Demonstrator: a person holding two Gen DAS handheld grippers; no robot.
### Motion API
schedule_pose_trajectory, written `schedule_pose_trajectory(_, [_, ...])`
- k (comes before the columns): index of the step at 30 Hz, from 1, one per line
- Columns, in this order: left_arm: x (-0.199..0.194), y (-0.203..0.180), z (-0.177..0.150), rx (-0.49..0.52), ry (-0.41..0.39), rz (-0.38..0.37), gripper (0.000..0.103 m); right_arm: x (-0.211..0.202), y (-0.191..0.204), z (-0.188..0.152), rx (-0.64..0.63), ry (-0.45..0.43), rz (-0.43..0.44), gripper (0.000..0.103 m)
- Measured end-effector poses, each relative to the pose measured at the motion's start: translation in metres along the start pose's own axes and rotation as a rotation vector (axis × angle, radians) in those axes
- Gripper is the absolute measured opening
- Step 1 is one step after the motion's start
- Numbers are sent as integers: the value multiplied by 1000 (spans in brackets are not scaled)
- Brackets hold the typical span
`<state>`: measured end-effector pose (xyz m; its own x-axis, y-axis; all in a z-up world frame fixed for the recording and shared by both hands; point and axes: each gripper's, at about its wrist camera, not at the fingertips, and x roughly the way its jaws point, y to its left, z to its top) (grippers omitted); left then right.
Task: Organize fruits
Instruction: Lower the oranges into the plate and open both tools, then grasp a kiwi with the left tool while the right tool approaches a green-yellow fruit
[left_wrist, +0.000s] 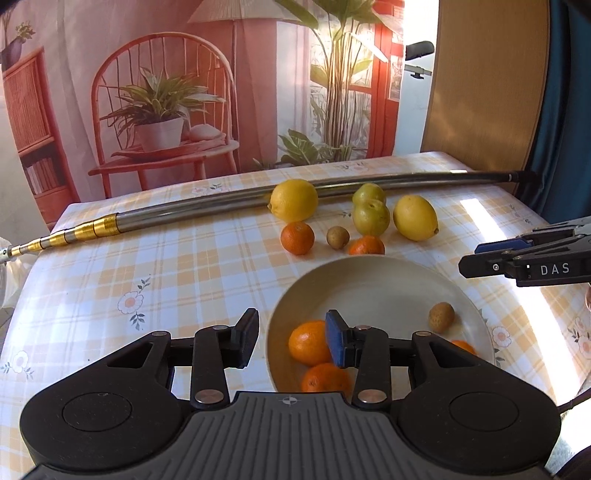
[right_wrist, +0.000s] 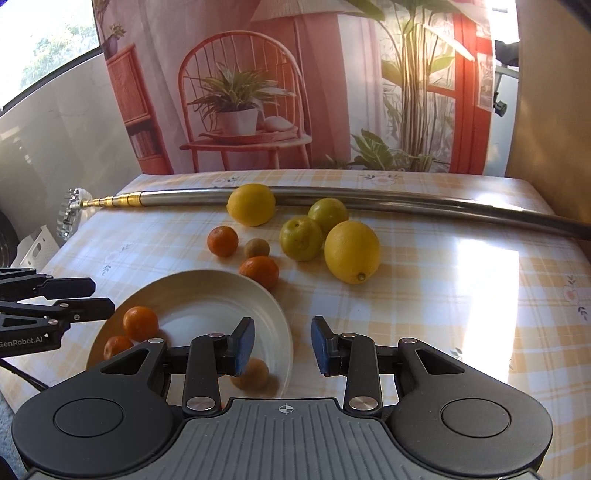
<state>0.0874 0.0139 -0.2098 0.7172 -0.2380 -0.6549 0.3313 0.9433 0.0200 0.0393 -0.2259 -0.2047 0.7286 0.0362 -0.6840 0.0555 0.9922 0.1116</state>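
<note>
So the left gripper (left_wrist: 291, 339) was hanging over the near-left edge of the white bowl (left_wrist: 369, 273), jaws spread wide, nothing in them. The right gripper (right_wrist: 282, 345) was the same deal, wide open and empty, over the bowl's near-right rim. The bowl had a few mandarins (left_wrist: 309, 342) and a small brown fruit (left_wrist: 440, 316) in it. Farther back on the checked tablecloth (left_wrist: 166, 266) sat two lemons (right_wrist: 352, 252), two green fruits (right_wrist: 301, 238), two more mandarins and a metal pole (right_wrist: 406, 201).

Beyond the fingers lie two large yellow lemons (right_wrist: 251, 205) (right_wrist: 352, 252), two round green-yellow fruits (right_wrist: 301, 238) (right_wrist: 328, 214), two small orange mandarins (right_wrist: 222, 241) (right_wrist: 259, 271) and one small brown fruit (right_wrist: 256, 247). One cream round bowl (left_wrist: 369, 280) below the fingers holds three mandarins (left_wrist: 309, 342) (left_wrist: 325, 377) (left_wrist: 463, 346) and one brown fruit (left_wrist: 440, 316).
</note>
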Motion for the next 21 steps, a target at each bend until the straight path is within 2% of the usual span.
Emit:
schedule_pose_trajectory(5, [-7, 23, 24, -39, -41, 36, 42, -6, -16, 17, 24, -54, -53, 31])
schedule_pose_trajectory(12, [-13, 50, 51, -86, -69, 65, 42, -5, -28, 32, 40, -97, -80, 31])
schedule_pose_trajectory(15, [-8, 55, 60, -111, -59, 38, 42, 1, -31, 37, 39, -104, -86, 31])
schedule_pose_trajectory(21, [26, 46, 75, -119, -19, -71, 41, 14, -33, 42, 62, -100, -96, 31])
